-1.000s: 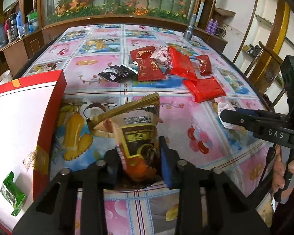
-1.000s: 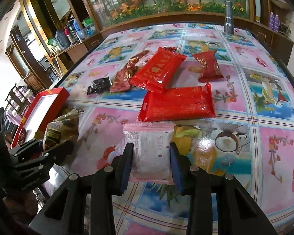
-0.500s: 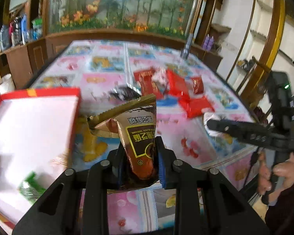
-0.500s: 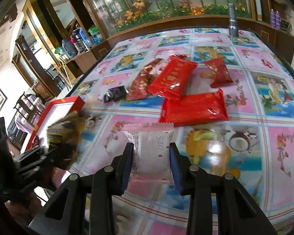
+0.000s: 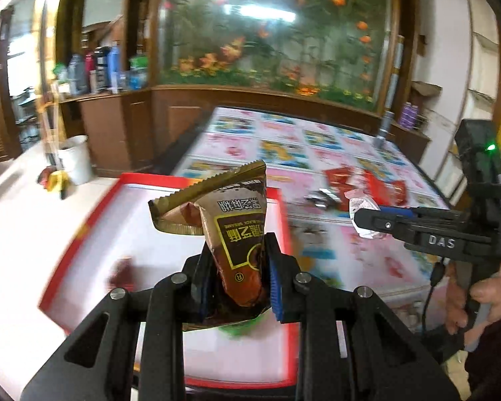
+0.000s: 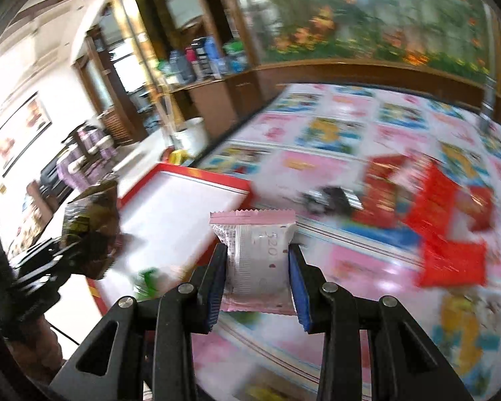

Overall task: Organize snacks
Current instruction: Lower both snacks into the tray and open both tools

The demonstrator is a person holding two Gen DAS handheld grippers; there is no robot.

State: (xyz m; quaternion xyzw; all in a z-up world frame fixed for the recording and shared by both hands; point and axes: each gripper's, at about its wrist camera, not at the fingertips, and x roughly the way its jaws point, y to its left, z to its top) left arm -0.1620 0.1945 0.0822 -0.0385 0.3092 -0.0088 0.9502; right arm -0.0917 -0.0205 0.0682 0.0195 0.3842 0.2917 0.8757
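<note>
Both fisheye views look forward and down from close behind their own jaws. The left wrist view faces the red-rimmed box (image 5: 83, 244); the right wrist view looks from further right. Both share that box, the patterned surface (image 6: 350, 127) and the aquarium wall (image 5: 284, 33).

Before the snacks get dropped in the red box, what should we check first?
1. Left tongs gripping the brown snack packet: ok.
2. Right tongs gripping the pink packet: ok.
3. Brown packet over the red box: ok.
4. Pink packet over the box: not ok, it sits beside the box's edge.
5. Free room inside the box: ok, mostly bare white floor.
6. Other snacks left on the table: not ok, red packets remain.
</note>
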